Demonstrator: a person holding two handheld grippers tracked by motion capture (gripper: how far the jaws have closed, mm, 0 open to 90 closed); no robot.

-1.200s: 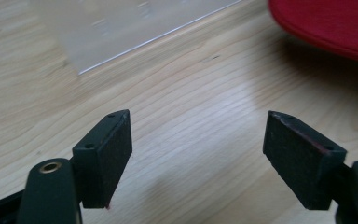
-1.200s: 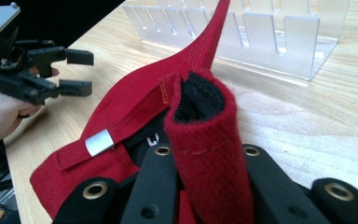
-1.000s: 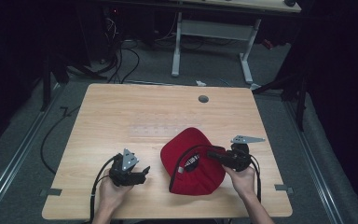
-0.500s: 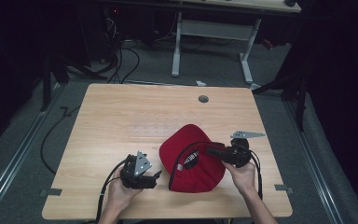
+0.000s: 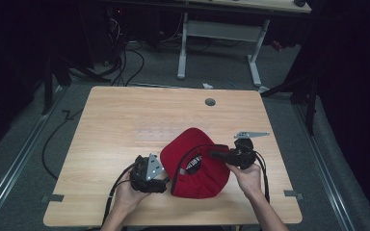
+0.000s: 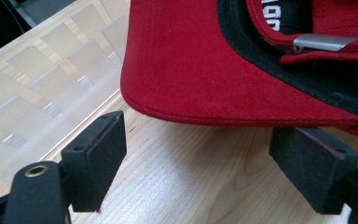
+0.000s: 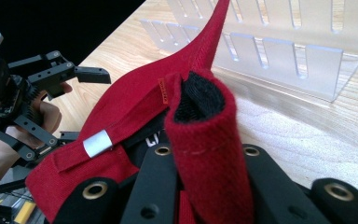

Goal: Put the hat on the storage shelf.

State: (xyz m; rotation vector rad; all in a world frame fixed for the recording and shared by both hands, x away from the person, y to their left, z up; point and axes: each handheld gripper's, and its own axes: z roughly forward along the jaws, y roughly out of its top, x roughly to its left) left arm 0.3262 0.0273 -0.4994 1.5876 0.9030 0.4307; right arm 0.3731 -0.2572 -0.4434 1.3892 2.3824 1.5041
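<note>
Two grippers are working on one red cap in the lower middle of the high view, on the near part of the wooden table. The cap is lying upside down, so its dark inside and white label are facing up.

The right gripper is sitting at the right side of the cap. In the right gripper view its jaws are clenched on a fold of the red cloth at the cap's back edge, and the cloth is standing up in a roll in the middle of the frame. I think it is pinching there to lift that edge and keep the cap from sliding. A small silver buckle is showing on the strap at the lower left.

The left gripper is sitting at the lower left of the cap. In the left gripper view its jaws are spread wide and holding nothing, with the cap's red brim just above and between them. It looks ready to close on the brim.

The cap's long line is running from upper left to lower right across the table in the high view. The brim is pointing toward the left gripper.

A clear plastic rack is standing on the table behind the cap, in the upper right of the right gripper view.
</note>
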